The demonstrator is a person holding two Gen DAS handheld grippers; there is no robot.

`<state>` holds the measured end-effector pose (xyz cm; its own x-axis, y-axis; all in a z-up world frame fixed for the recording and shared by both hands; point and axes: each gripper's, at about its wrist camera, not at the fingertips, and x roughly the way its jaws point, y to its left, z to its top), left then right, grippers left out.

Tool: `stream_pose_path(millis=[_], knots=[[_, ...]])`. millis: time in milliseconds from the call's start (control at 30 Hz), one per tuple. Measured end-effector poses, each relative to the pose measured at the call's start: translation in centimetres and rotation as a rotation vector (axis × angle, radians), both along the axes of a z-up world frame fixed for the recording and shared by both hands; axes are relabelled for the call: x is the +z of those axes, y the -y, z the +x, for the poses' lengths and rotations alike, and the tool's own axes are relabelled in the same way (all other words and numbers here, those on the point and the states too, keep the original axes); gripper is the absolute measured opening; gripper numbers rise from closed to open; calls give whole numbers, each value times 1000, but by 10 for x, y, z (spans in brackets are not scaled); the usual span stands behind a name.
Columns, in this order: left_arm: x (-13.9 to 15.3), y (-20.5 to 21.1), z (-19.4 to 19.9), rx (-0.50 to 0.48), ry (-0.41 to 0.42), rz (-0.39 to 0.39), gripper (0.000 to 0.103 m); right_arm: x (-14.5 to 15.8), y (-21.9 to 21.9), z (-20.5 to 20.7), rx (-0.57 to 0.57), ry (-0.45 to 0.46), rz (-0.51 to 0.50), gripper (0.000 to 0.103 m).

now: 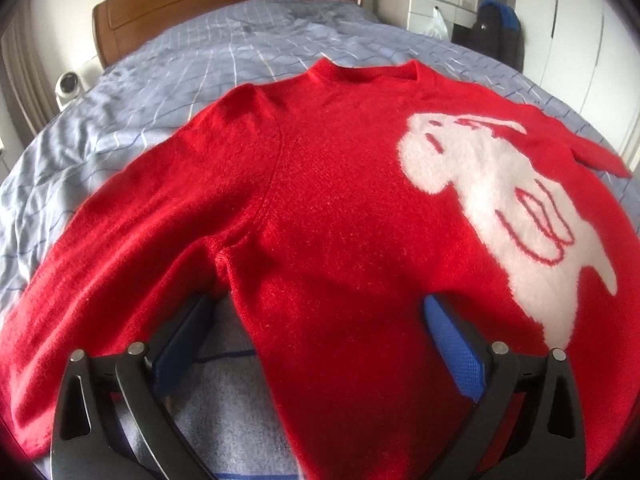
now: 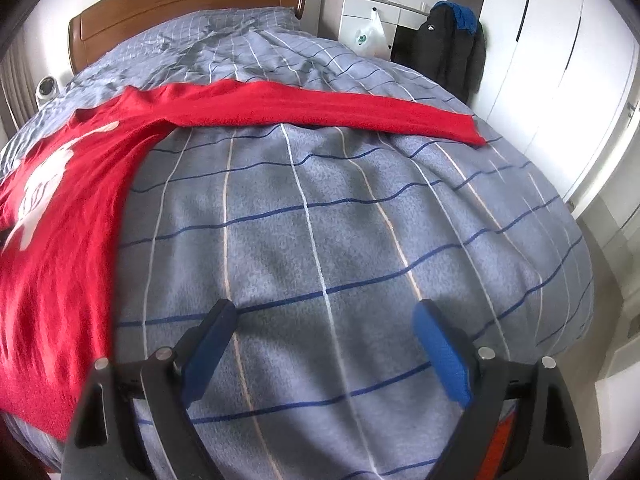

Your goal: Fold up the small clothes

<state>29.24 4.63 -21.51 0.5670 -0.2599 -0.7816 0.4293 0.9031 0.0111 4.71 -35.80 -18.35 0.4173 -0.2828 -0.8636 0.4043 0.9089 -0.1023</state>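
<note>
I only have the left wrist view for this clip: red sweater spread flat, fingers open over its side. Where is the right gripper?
Observer: The right gripper is open over bare blue-grey duvet, beside the sweater, touching nothing.
Operator: And the far sleeve? It's cut off at my frame edge.
Observer: That sleeve lies stretched straight out across the duvet, its cuff toward the wardrobe side.
Operator: Anything lying on it?
Observer: No, nothing rests on it.
</note>
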Motion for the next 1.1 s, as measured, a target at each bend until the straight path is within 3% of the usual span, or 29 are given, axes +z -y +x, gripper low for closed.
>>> stream_pose_path(millis=[1100], knots=[[-1,0,0,-1,-1,-2,103,-11,-1,14,-33,-59,-30,96]])
